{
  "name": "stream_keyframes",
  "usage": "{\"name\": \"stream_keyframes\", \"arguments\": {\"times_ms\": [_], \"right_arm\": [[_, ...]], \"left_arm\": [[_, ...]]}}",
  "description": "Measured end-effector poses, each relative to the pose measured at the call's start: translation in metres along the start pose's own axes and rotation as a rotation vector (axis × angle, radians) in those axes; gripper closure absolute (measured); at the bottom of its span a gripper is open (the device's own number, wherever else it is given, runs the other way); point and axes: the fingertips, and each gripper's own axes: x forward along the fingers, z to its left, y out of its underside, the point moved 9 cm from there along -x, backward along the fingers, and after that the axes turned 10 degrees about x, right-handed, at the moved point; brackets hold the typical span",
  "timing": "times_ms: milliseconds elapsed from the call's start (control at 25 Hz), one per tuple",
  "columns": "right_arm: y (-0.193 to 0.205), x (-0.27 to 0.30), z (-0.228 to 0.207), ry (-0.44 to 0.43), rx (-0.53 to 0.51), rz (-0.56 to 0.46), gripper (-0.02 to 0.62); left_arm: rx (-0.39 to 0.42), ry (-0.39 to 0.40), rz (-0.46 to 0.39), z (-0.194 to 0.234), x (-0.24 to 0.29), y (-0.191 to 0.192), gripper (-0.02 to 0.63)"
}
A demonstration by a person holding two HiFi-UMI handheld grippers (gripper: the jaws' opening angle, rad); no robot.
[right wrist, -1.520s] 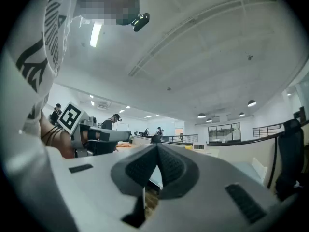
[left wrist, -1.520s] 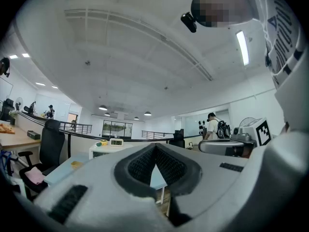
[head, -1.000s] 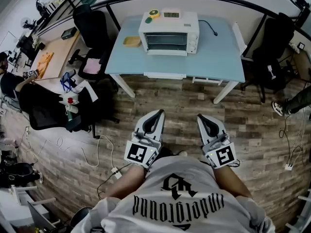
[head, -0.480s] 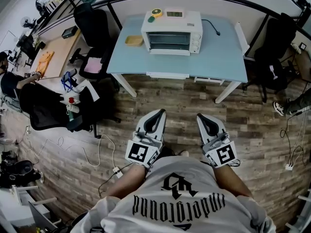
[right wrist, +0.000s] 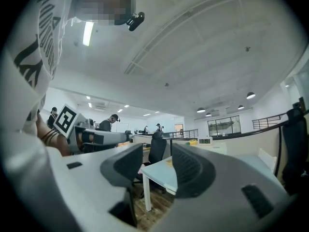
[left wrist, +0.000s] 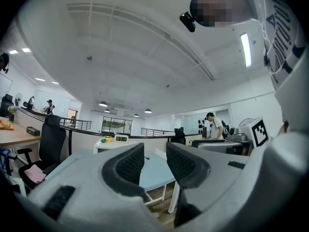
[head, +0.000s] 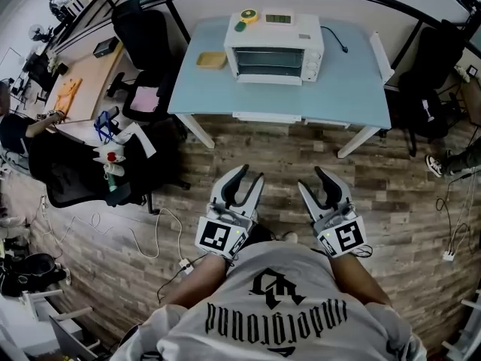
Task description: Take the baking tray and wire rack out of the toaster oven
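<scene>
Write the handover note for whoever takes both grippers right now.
Left gripper: open, jaws have just been opening, nothing between them, held low in front of the body.
Right gripper: likewise open and empty, jaws have just been opening.
Toaster oven: on the blue table ahead, well out of reach, door shut.
Baking tray and wire rack: not in sight, presumably inside the oven.
Done: nothing yet.
Left: walk up, open the door, take out the tray and the rack.

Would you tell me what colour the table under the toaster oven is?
The table is light blue, clearest in the head view.
</scene>
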Motion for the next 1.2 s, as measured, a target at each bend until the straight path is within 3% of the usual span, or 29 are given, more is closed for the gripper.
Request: {"name": "stream_keyframes", "arguments": {"times_ms": [680,1200], "right_arm": [[0.004,0.158,0.038,0.048,-0.026,0.010,0.397],[0.007,0.204,0.041,0.081,-0.035,0.037,0.397]], "left_arm": [[0.015,0.102,-0.029,0.153,0.024,0.011,0.468],[-0.037,0.113,-0.024,0.201,0.035,0.022,0.468]]}}
